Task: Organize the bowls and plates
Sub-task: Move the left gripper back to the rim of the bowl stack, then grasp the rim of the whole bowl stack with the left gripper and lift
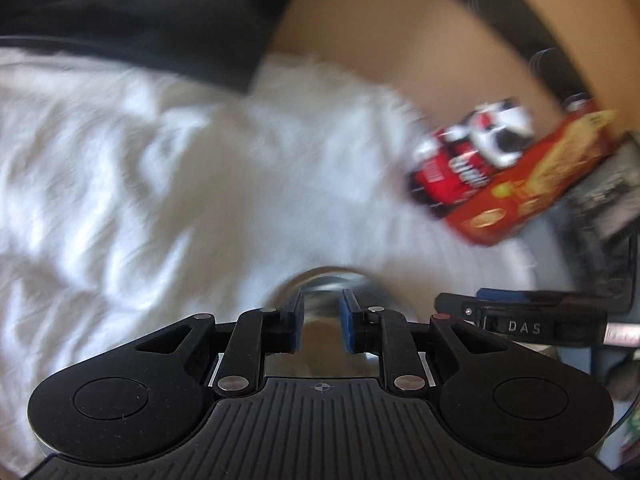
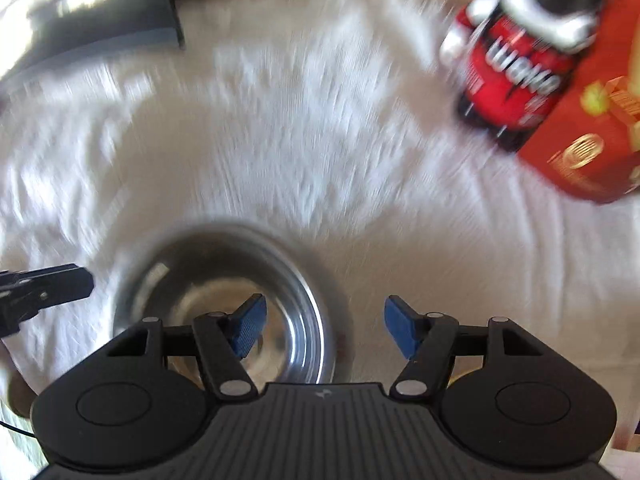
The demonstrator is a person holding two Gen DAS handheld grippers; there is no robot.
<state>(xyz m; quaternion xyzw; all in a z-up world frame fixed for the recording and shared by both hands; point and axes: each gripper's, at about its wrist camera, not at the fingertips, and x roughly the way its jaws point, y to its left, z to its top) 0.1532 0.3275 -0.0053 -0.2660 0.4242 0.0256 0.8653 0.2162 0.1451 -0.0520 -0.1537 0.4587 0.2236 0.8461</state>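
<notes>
Blurry frames, but we see a red can (image 2: 516, 80) and red box (image 2: 592, 132) far right on white cloth (image 2: 280, 120), steel bowl (image 2: 224, 304) under our half-open, empty right gripper (image 2: 324, 330), left gripper (image 1: 322, 320) nearly closed, seemingly empty.

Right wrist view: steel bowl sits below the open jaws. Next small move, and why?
Probably lower the right gripper onto the right rim of the steel bowl and close. Its jaws stand open and empty, one pad above the bowl's inside, the other outside it.
</notes>
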